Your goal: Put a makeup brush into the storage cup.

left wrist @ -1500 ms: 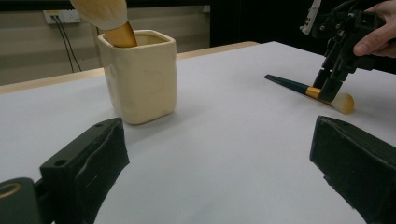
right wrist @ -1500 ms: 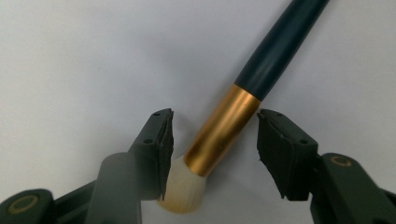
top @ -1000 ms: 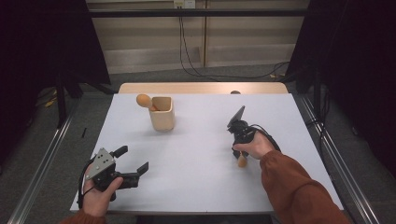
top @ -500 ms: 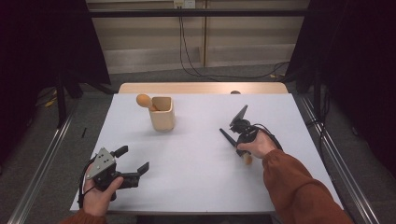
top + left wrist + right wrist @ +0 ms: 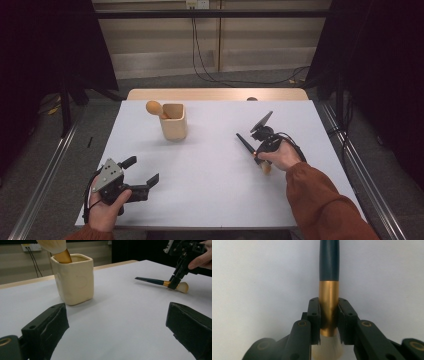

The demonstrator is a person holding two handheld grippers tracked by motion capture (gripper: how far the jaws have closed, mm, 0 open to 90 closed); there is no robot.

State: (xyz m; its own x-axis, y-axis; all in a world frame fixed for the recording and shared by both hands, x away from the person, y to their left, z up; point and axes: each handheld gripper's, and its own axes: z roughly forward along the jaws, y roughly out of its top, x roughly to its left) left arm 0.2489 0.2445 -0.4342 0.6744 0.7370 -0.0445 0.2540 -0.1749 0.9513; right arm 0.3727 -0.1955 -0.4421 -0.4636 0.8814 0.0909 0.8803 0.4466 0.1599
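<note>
Right hand-held gripper (image 5: 259, 150) is clamping a makeup brush (image 5: 246, 145), jaws pressing together on the gold ferrule. In the right gripper view the pads (image 5: 314, 317) are sitting on both sides of the gold band of the brush (image 5: 329, 277), dark handle running away from the camera, pale bristles showing just behind the jaws. The jaws have just been closing, with the brush between them.

Brush is lying on the right half of the white desk (image 5: 215, 190), handle tip pointing far-left, bristle end toward the near right under the person's right hand (image 5: 277, 156). Left gripper view is showing the same brush (image 5: 152, 281) flat on the desk with the right hand-held gripper (image 5: 176, 281) coming down on its ferrule.

Left hand-held gripper (image 5: 142, 172) is resting at the near-left corner of the desk, jaws standing wide apart, nothing between them. Left hand (image 5: 107, 207) is wrapping around its body.

Cream square cup (image 5: 174, 122) is standing upright at the far centre-left, well apart from both grippers. A second brush (image 5: 156, 107) is leaning in it, fluffy head sticking out over the left rim. In the left gripper view the cup (image 5: 73, 280) is sitting just beyond the left jaw.
</note>
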